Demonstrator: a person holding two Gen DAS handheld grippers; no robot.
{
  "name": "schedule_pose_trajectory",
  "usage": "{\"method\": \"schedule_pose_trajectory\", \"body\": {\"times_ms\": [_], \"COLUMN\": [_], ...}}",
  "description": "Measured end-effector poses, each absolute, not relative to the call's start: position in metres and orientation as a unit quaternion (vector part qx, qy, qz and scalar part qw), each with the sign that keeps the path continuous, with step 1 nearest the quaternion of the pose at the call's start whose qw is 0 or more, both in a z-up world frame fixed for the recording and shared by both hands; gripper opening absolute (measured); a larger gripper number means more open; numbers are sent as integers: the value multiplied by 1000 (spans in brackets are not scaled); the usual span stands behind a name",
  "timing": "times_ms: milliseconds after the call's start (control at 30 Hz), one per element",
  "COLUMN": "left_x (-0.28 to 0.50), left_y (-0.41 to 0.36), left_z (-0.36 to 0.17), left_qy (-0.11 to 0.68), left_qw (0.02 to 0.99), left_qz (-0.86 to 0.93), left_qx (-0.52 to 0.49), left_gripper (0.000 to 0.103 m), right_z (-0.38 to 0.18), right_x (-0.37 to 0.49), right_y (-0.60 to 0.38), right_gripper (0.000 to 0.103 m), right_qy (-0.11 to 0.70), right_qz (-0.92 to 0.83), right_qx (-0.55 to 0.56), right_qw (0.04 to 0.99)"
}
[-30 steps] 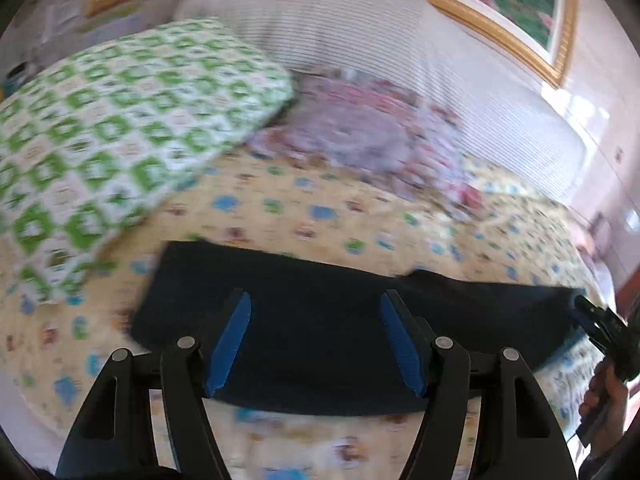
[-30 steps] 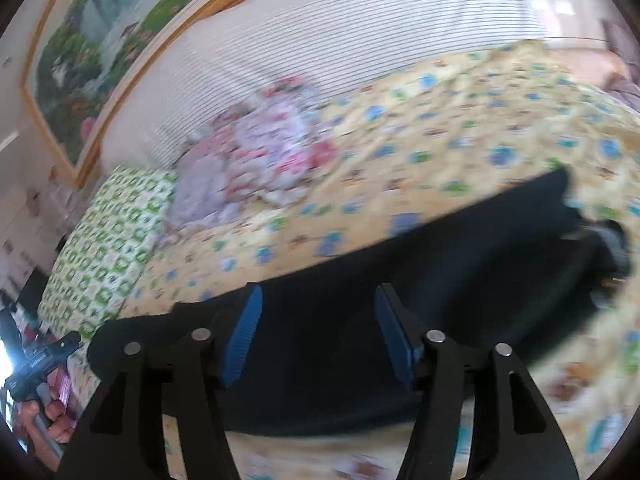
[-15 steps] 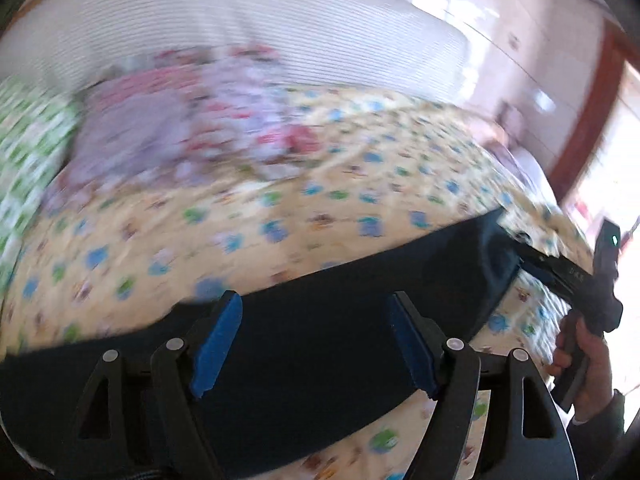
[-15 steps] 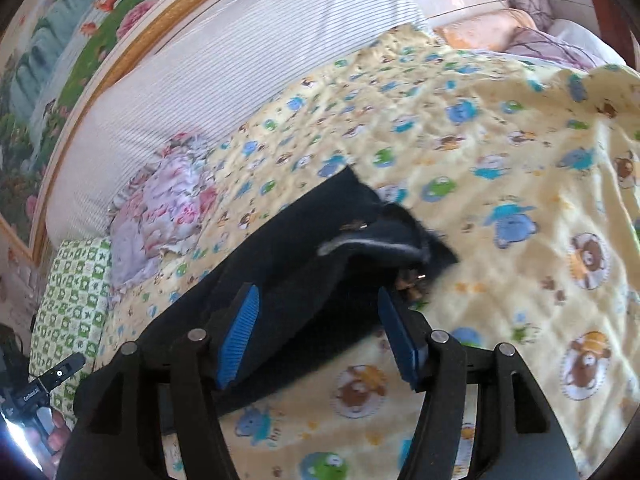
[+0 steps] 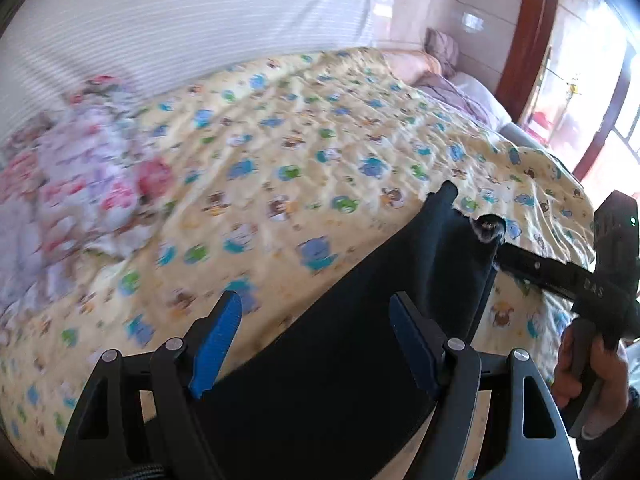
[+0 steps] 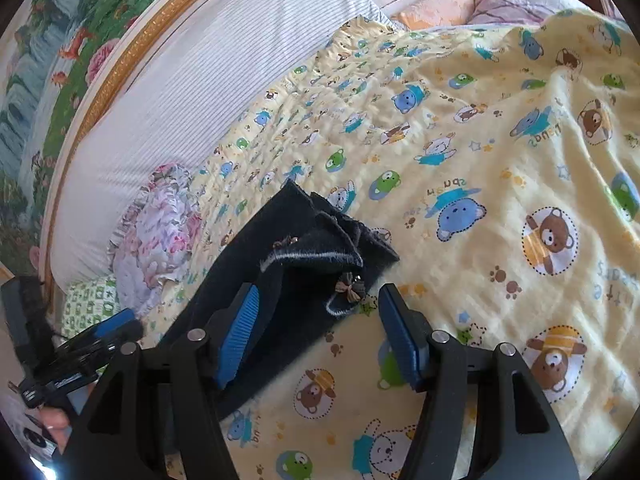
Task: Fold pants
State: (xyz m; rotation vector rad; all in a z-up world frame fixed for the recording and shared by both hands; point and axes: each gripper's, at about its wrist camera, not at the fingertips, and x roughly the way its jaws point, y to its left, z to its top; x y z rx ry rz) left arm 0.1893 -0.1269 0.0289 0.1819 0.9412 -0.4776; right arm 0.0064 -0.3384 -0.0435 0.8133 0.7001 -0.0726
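Dark navy pants [image 5: 360, 340] lie in a long folded strip on the yellow cartoon-print bed cover. My left gripper [image 5: 316, 340] is open just above the strip's middle, blue pads on either side of it. My right gripper [image 6: 318, 332] is open at the strip's end [image 6: 320, 248], where the cloth is bunched with a small bow on it. The right gripper also shows at the right of the left wrist view [image 5: 532, 266], its tip at the pants' end. The left gripper shows at the lower left of the right wrist view [image 6: 100, 336].
A floral cloth bundle [image 5: 92, 188] and a green checked pillow [image 6: 88, 308] lie toward the striped headboard cushion [image 6: 192, 92]. More pillows [image 5: 452, 76] sit at the far corner. A framed painting [image 6: 80, 40] hangs behind. The yellow cover [image 6: 520, 200] spreads wide to the right.
Both grippers have swung to the right along the pants. The right gripper has come to the bunched end of the strip; the left view has turned from the green pillow toward the door side.
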Motion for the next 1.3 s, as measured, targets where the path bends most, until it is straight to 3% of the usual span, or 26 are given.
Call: {"method": "schedule_pose_trajectory", "body": {"times_ms": [367, 400, 433, 500, 533, 700, 867, 933, 1300], "left_x": [236, 238, 241, 244, 246, 257, 256, 249, 230], "left_y": [-195, -201, -208, -217, -222, -247, -250, -250, -207], "left_z": [-5, -8, -12, -15, -17, -33, -31, -28, 17], "left_qy": [495, 498, 502, 504, 505, 529, 532, 519, 470], "left_qw": [814, 809, 804, 799, 796, 762, 743, 747, 780], "left_qz": [-281, -287, -293, -300, -305, -348, -393, -401, -411], "left_qx": [117, 121, 126, 132, 134, 135, 107, 110, 33], "left_gripper": [77, 77, 77, 75, 74, 57, 18, 12, 9], "right_z": [-50, -51, -52, -56, -60, -62, -61, -60, -22], "right_x": [28, 30, 30, 30, 26, 15, 11, 11, 8], "right_y": [-346, -347, -347, -350, -356, -362, -362, -361, -345], "right_gripper": [65, 58, 39, 24, 21, 20, 20, 20, 19], "right_qy": [331, 331, 330, 330, 321, 299, 278, 275, 237], "right_qz": [-28, -27, -27, -16, -1, 25, 43, 47, 90], "right_qx": [412, 412, 407, 408, 426, 440, 450, 451, 433], "right_qw": [849, 849, 851, 851, 846, 846, 847, 848, 865]}}
